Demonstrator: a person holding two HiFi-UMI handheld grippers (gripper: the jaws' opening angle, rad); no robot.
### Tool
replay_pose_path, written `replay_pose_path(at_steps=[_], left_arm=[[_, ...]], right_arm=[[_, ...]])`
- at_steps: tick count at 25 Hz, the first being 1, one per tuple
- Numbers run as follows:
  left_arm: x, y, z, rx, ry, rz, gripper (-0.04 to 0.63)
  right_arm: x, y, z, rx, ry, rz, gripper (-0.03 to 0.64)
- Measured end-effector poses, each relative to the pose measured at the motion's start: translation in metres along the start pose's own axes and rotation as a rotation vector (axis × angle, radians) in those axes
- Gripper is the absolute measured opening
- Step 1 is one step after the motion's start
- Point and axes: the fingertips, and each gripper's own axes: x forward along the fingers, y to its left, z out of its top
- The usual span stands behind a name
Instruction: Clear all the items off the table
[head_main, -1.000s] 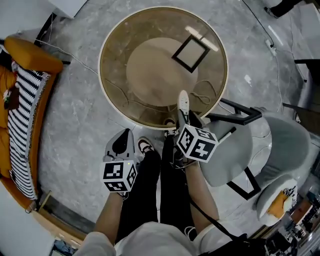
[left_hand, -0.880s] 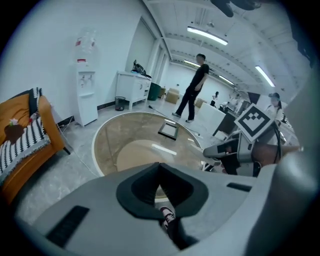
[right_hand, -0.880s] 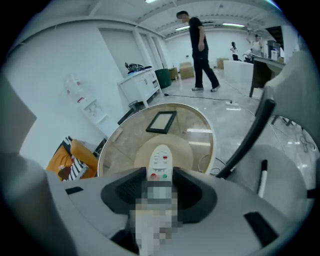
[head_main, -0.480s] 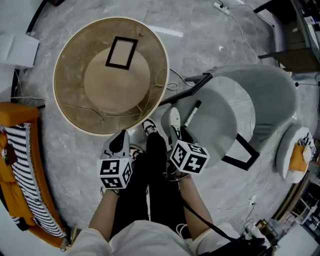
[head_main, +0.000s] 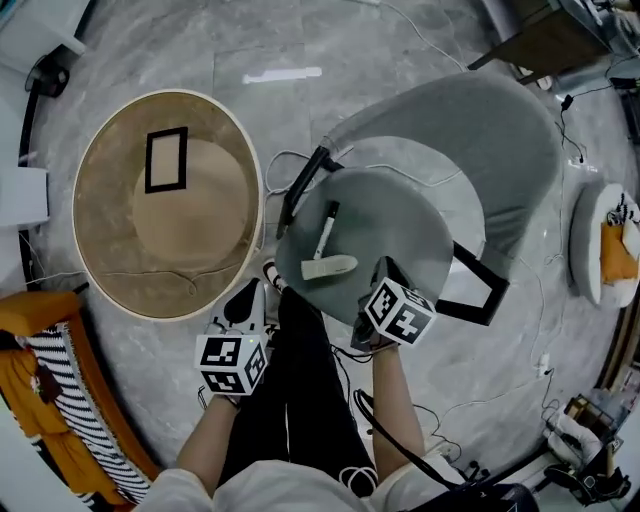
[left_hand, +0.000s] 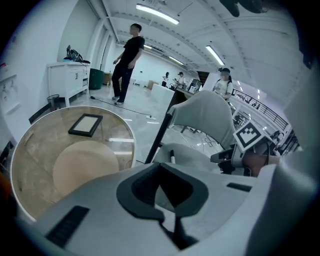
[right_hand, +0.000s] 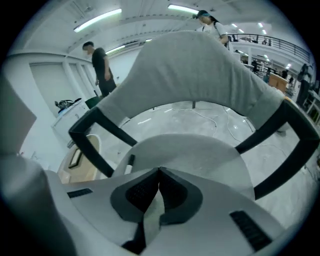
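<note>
A round glass table (head_main: 255, 170) carries a black picture frame (head_main: 166, 159), which also shows in the left gripper view as the frame (left_hand: 85, 124). On the seat of a grey chair (head_main: 500, 140) lie a black-capped marker (head_main: 326, 230) and a white oblong item (head_main: 328, 268). My right gripper (head_main: 368, 280) hangs over the seat's near edge, right beside that item. Its jaws have just been closing, and at the right gripper (right_hand: 159, 170) the tips meet with nothing seen between them. My left gripper (head_main: 252, 290) hovers between table and chair, shut and empty.
An orange and striped sofa (head_main: 60, 400) stands at the lower left. A second seat with an orange thing (head_main: 610, 240) is at the right. Cables (head_main: 290, 165) trail on the floor between table and chair. People (left_hand: 126, 60) stand far off by a white cabinet (left_hand: 67, 80).
Both grippers swung from the table's edge over to the grey chair. The white item, earlier held up in my right gripper, now lies on the seat.
</note>
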Motion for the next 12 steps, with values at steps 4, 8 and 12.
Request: replay_pose_path(at_steps=[4, 8, 12], left_arm=[[0.015, 0.005, -0.01, 0.017, 0.048, 0.003, 0.008], [0.014, 0.019, -0.013, 0.009, 0.063, 0.025, 0.008], [0.014, 0.032, 0.0, -0.021, 0.017, 0.058, 0.008]], right_arm=[[0.015, -0.029, -0.011, 0.048, 0.02, -0.048, 0.023], [0.019, -0.02, -0.026, 0.046, 0.055, -0.038, 0.023], [0.024, 0.0, -0.021, -0.001, 0.064, -0.011, 0.023]])
